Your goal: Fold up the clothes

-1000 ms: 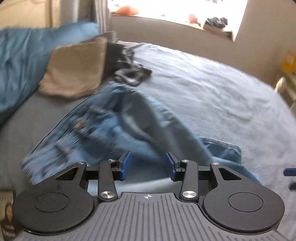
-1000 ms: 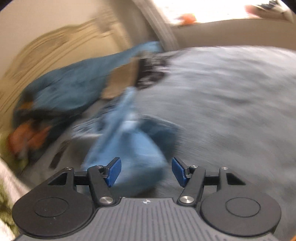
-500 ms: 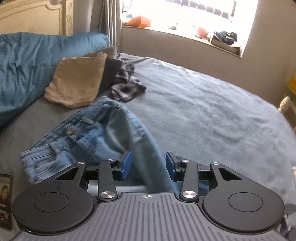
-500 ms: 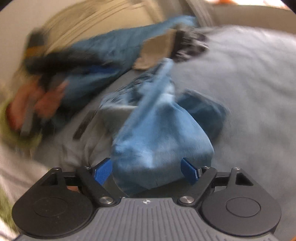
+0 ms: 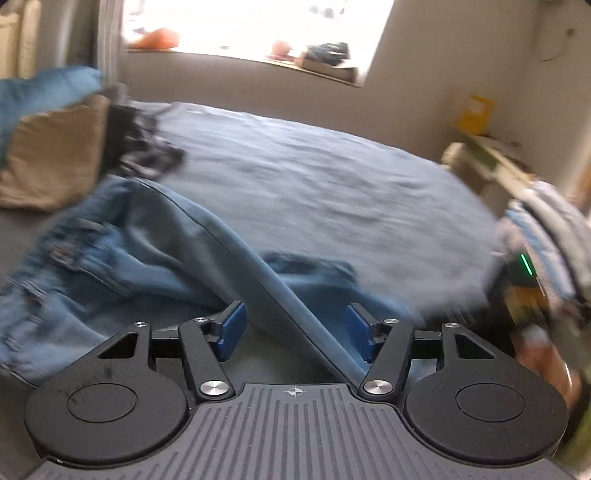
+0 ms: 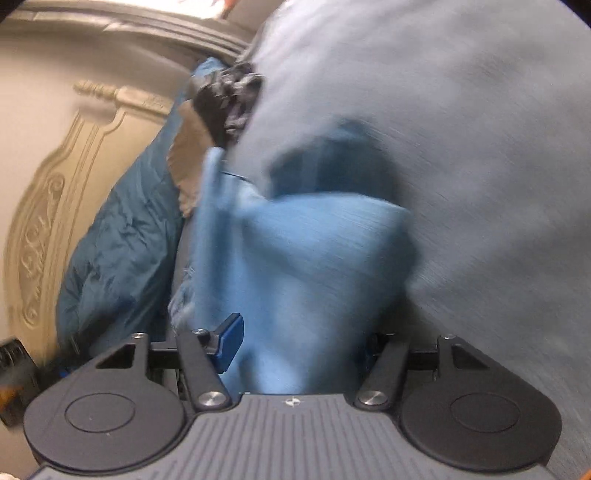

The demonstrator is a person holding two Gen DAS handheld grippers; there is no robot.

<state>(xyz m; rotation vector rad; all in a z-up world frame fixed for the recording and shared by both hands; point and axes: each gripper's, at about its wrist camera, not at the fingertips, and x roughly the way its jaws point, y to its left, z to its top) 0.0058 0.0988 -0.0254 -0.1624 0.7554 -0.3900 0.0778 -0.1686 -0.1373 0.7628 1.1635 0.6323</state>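
1. So: jeans [image 5: 155, 251] lie on the bed [image 5: 332, 177], left of centre in the left wrist view. Waistband and pockets sit at the left; one leg runs as a raised ridge diagonally from upper left down to lower right, passing between the left gripper [image 5: 295, 332] fingers.
2. Left gripper jaws are apart and opening. The leg fold crosses the gap nearer the right-hand pad; contact with either pad is not clear from this blurred view.
3. Right gripper [image 6: 299, 343] jaws are closing, with a bunched light-blue leg of the jeans [image 6: 306, 266] between them. Its left pad shows and seems just off the cloth; the right pad is hidden behind the denim, so I cannot tell whether it is clamped.
4. Left edge: tan folded garment [image 5: 55, 158] and dark patterned garment [image 5: 144, 147] lie just beyond the waistband, with a blue duvet [image 6: 122, 229] against the carved headboard [image 6: 55, 206].
5. Open room: the bed's middle and right side are bare sheet up to the far edge under the window [image 5: 251, 29].
6. Right edge of the left view: the other gripper's body with a green light and a striped sleeve [image 5: 546, 236], both smeared. Right view is heavily motion-blurred and rolled.
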